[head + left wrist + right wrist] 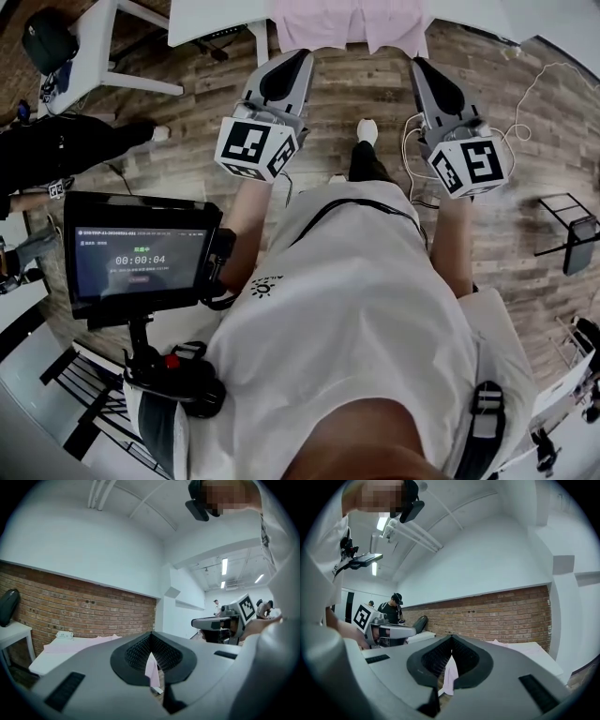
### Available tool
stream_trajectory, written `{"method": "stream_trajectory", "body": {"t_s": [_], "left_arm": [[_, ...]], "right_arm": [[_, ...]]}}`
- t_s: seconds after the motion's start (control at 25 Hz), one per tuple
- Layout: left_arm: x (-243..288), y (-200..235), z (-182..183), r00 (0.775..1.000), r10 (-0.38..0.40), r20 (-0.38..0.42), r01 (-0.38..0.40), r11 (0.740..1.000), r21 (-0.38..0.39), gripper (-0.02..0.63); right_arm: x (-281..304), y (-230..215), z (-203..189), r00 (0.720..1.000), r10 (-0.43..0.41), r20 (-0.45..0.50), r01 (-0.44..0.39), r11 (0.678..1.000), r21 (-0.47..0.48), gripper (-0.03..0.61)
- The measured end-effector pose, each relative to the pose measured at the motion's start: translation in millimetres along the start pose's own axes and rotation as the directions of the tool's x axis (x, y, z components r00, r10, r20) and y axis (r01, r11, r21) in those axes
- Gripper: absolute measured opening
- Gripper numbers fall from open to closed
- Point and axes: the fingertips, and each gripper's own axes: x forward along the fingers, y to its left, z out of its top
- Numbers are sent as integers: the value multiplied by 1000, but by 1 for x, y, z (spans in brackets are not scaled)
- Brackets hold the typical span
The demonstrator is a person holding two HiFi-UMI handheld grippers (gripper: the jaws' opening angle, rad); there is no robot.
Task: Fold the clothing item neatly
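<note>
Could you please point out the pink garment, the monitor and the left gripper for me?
pink garment [347, 21]: head view, middle of the cloth.
monitor [141, 258]: head view, centre of its dark screen.
left gripper [302, 58]: head view, tip of its shut fingers.

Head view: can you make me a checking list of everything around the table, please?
Surface: white table, just ahead of the person.
Job's things: pink garment lies on the table, and its edge hangs over the near side.
Clutter: black bag on a white side table.
Grippers: left gripper and right gripper are both shut, hold nothing and point at the table.
Cables: white cables trail on the floor by the right gripper.
Surroundings: wooden floor, brick wall, screen on a stand, other people nearby.
</note>
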Motion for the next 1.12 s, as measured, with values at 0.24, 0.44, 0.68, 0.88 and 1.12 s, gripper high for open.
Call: {"method": "stream_trajectory", "body": {"t_s": [0.24, 0.44, 0.68, 0.88, 1.12], "left_arm": [[53, 18, 12, 999, 34, 2, -34, 999, 29, 0], [112, 51, 1, 997, 68, -21, -68, 998, 12, 0], [149, 70, 12, 994, 108, -17, -107, 994, 21, 0], [183, 82, 14, 993, 118, -17, -118, 993, 28, 0], [233, 102, 17, 993, 121, -9, -121, 992, 27, 0]], "right_arm": [[38, -47, 6, 1000, 6, 8, -6, 1000, -12, -3], [89, -101, -2, 999, 34, -5, -34, 999, -12, -3], [118, -138, -1, 998, 58, 5, -58, 998, -11, -3], [136, -168, -2, 998, 60, 1, -60, 998, -8, -3], [169, -208, -3, 996, 82, -17, -82, 997, -13, -3]]}}
